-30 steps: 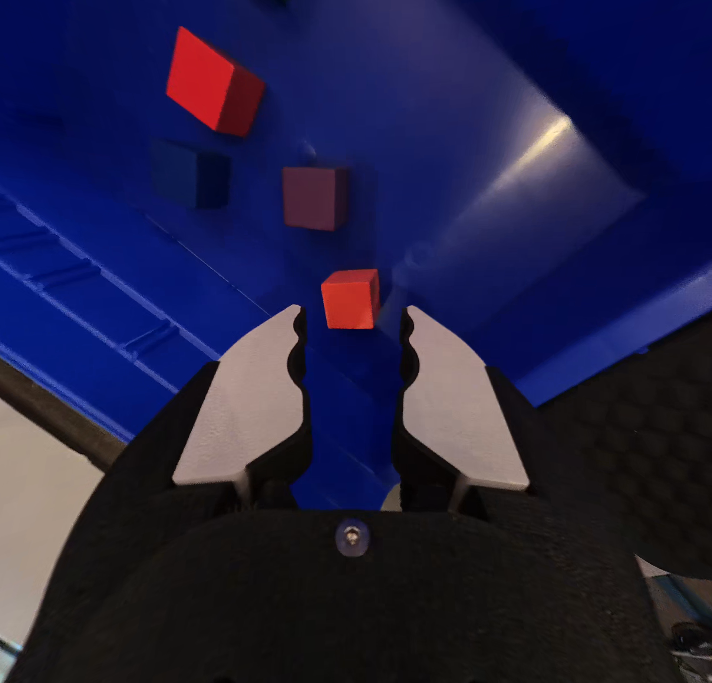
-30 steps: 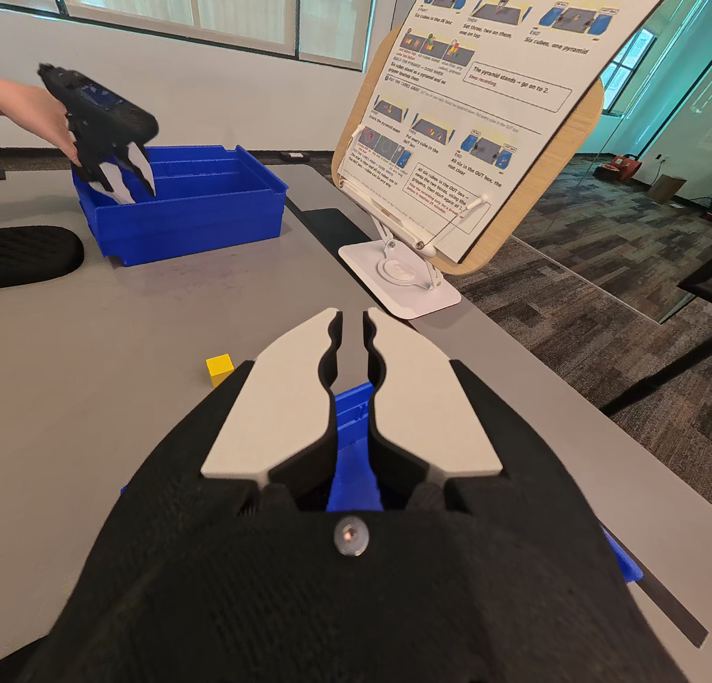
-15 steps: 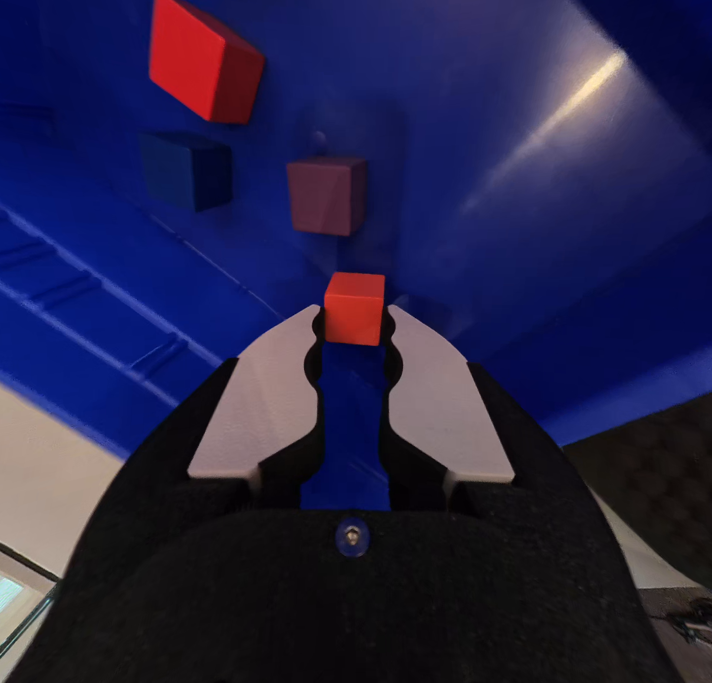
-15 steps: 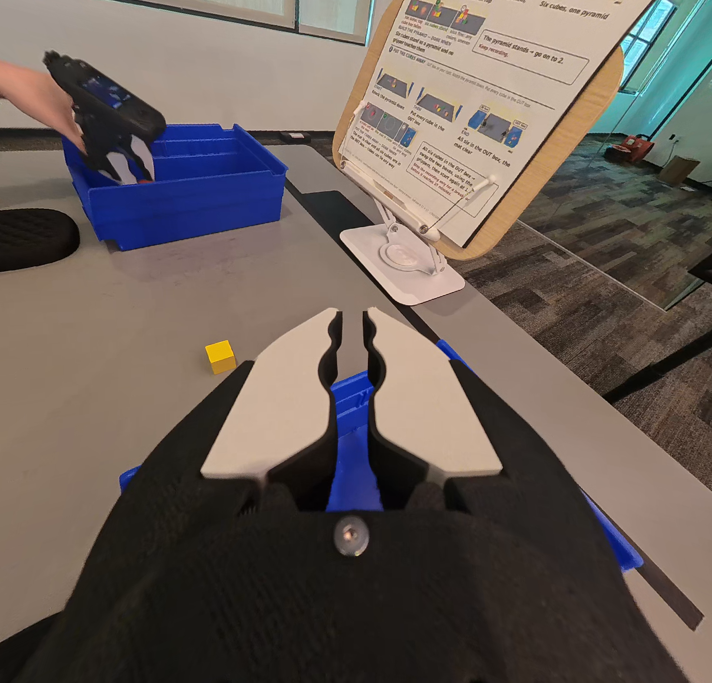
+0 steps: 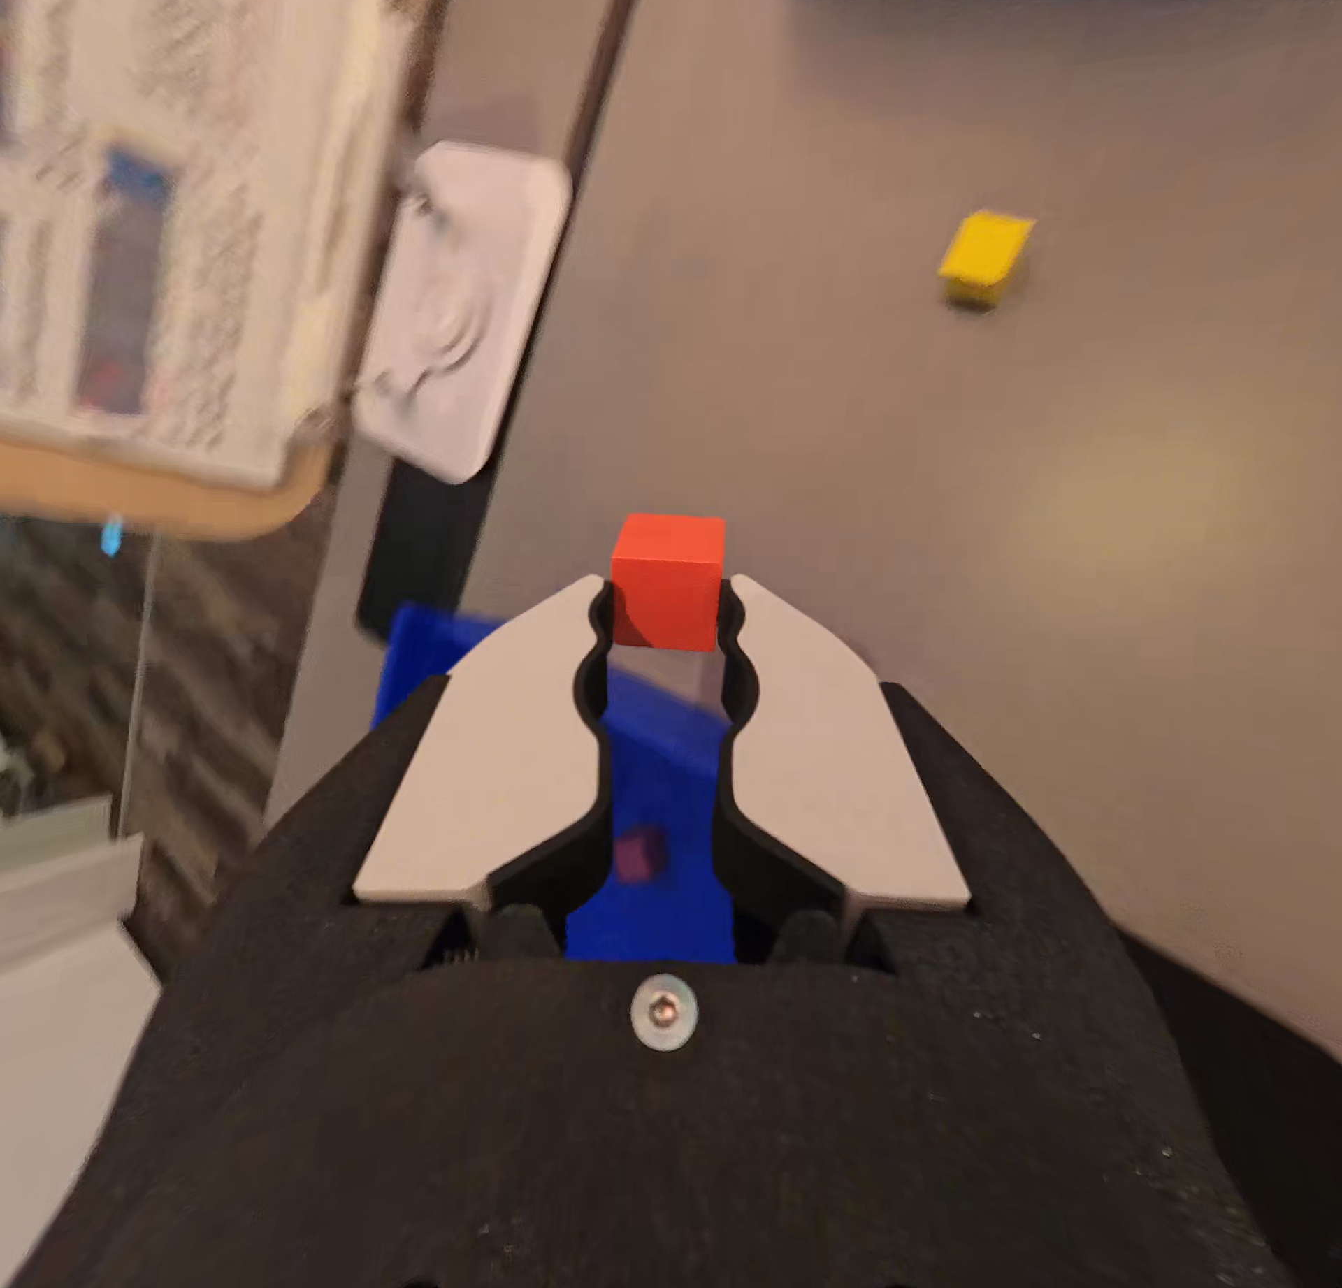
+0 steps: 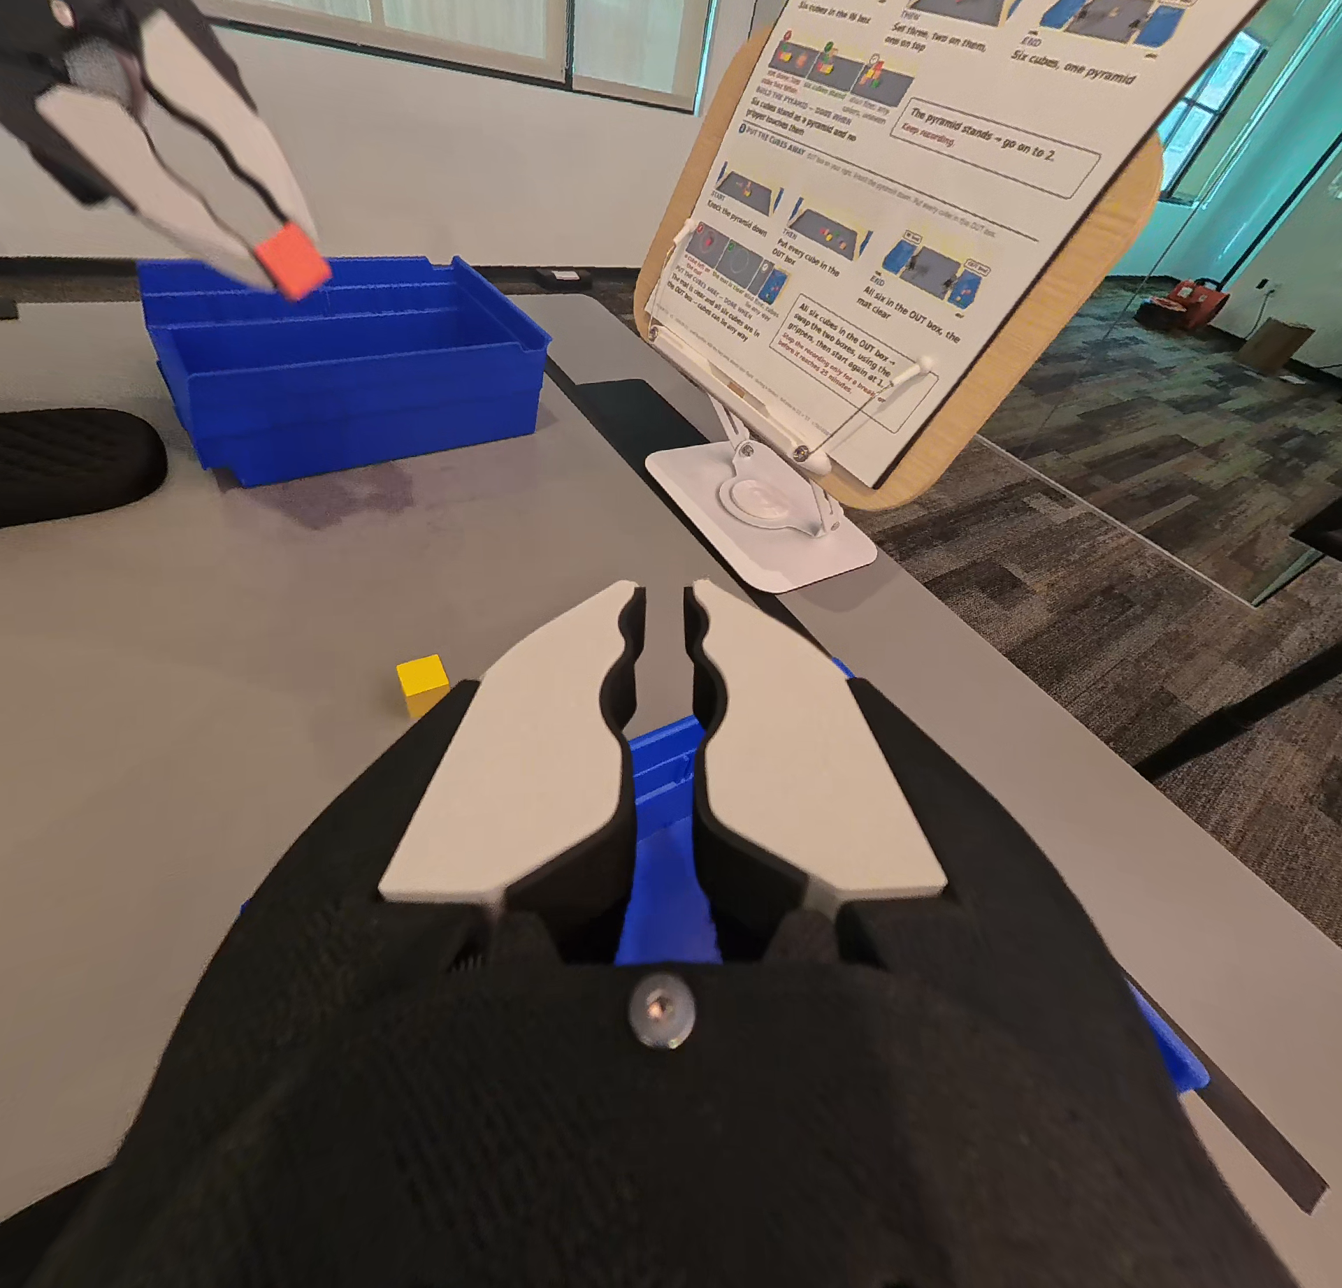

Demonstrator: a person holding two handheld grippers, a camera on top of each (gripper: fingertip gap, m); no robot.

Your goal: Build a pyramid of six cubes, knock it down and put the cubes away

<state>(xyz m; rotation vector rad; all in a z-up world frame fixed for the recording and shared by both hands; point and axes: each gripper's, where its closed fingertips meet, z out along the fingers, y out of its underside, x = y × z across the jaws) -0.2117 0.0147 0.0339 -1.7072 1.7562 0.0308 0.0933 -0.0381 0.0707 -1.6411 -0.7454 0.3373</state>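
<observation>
My left gripper is shut on an orange-red cube and holds it in the air above the edge of the far blue bin. A purple cube lies in that bin. A yellow cube sits alone on the grey table. The right wrist view shows the left gripper with the orange-red cube above the far blue bin. My right gripper is shut and empty over a near blue bin, with the yellow cube just to its left.
An instruction board on a white stand stands at the table's right edge. A black pad lies left of the far bin. The grey table stretches between the two bins.
My left gripper shut on the orange-red cube inside the bin, lifted it out and swung towards the table. The right gripper has hardly moved.
</observation>
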